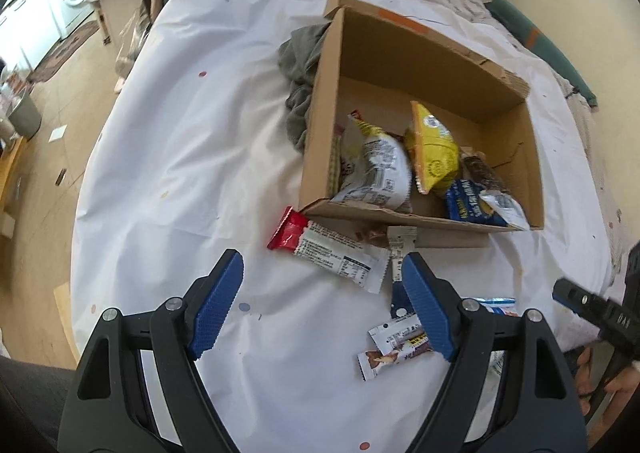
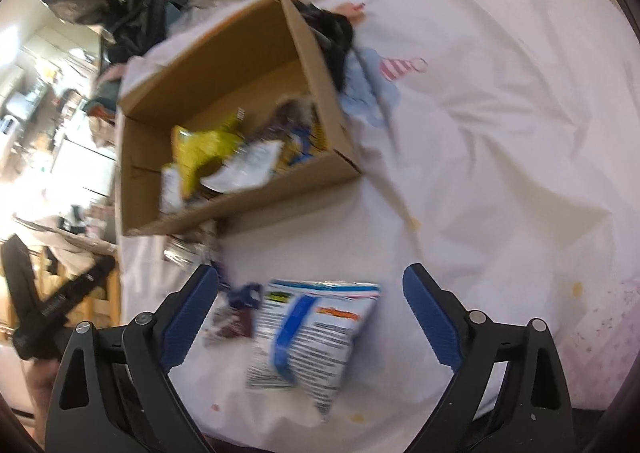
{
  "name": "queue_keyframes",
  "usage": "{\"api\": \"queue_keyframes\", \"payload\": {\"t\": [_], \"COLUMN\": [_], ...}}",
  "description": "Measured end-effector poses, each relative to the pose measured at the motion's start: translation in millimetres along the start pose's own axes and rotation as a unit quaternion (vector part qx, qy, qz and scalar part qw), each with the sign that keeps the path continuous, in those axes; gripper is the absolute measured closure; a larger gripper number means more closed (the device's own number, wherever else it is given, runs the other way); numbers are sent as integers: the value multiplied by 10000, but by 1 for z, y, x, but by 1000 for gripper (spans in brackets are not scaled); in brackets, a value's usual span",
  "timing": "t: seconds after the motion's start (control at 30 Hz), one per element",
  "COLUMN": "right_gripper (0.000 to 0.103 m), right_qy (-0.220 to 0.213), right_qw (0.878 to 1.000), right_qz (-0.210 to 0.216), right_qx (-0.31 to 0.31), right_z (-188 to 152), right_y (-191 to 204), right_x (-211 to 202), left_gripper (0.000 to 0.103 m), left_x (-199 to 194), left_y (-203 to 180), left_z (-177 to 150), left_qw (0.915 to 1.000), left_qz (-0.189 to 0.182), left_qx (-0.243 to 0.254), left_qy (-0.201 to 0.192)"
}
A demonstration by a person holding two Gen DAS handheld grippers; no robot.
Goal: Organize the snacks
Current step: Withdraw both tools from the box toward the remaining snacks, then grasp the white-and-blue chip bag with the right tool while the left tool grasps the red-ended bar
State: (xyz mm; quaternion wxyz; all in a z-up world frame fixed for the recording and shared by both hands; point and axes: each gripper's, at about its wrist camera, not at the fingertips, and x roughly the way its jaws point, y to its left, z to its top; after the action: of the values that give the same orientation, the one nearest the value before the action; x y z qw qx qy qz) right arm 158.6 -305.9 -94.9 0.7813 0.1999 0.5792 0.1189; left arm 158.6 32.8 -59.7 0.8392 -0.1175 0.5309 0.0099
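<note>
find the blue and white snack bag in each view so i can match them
Left wrist: only a sliver of the blue and white bag shows, lower right, behind the left tool's right-hand finger.
Right wrist: the bag lies bottom centre on the white sheet, between the open fingers.
Shared landmark: the cardboard box.
</note>
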Motion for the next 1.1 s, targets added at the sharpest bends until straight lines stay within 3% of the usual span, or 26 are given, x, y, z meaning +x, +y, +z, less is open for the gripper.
{"api": "queue_keyframes", "payload": {"t": [0.07,0.23,0.33,0.5,0.57,0.63,0.7,0.9,1.1], "right_gripper": [7,7,7,7,11,38,48,52,52], "right_qy": [251,1599,1801,1799,1743,1670,1618,1190,704], "right_qw": [9997,9864,9835,9836,9844,9842,9841,9912,9974], "right_qz": [-61,268,140,-74,-237,-511,-557,-190,-5], "right_qx": [14,287,131,86,-24,-298,-468,-541,-157], "right_z": [-2,-23,-31,-30,-29,-27,-30,-25,-7], "right_y": [-1,5,17,27,32,37,43,47,31], "right_x": [10,64,81,93,94,96,93,68,43], "left_gripper": [24,24,24,24,24,24,24,24,24], "left_x": [3,6,7,7,5,5,8,17,46], "left_y": [1,0,-1,0,6,16,29,43,20], "left_z": [1,1,-1,-2,0,2,3,-1,-13], "left_qw": [10000,9999,9999,9998,9997,9990,9971,9919,9878], "left_qz": [-33,-56,-56,-48,33,102,130,6,-7], "left_qx": [-66,-99,-73,-111,-235,-442,-735,-1233,-1537], "left_qy": [44,99,144,146,80,63,113,305,249]}}
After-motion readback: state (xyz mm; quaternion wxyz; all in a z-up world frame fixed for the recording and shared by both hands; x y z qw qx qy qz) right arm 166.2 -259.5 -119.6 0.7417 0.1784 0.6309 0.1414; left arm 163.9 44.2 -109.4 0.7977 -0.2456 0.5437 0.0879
